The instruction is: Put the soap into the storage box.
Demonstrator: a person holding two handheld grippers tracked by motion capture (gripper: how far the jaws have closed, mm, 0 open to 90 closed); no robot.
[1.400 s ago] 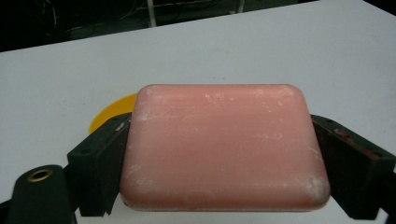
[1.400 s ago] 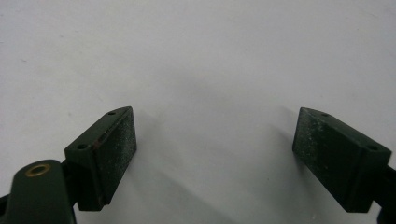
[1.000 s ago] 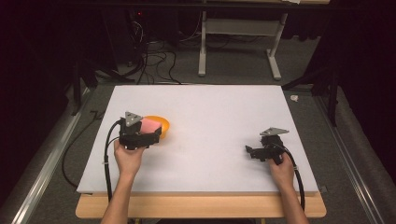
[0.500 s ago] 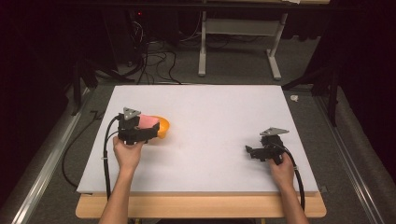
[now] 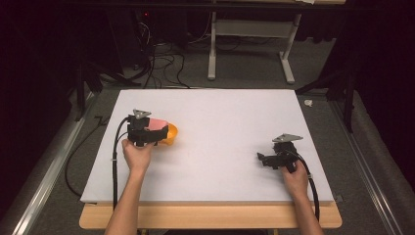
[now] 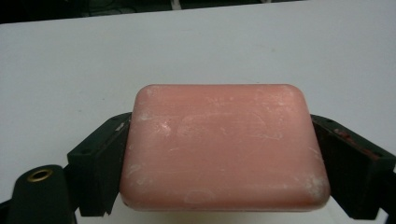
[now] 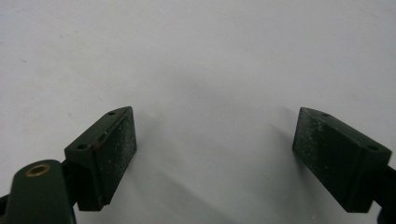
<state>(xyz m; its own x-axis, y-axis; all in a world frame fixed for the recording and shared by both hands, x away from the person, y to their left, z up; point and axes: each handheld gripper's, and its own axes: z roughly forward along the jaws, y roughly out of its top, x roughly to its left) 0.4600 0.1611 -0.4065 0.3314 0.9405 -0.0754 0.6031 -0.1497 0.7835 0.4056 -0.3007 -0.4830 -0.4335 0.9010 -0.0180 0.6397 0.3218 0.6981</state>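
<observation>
A pink bar of soap sits clamped flat between the two black jaws of my left gripper. From above, the left gripper holds the soap at the table's left, over the near edge of an orange dish that is partly hidden beneath it. At the right of the table my right gripper lies low, pointing left. Its jaws stand wide apart in the right gripper view, with only bare white surface between them.
The white tabletop has a wooden front edge. Cables trail from both grippers off the near side. Beyond the far edge are a white stand's legs and floor cables.
My left gripper has shifted a little away from the person with the soap in it. The right gripper has stayed where it was.
</observation>
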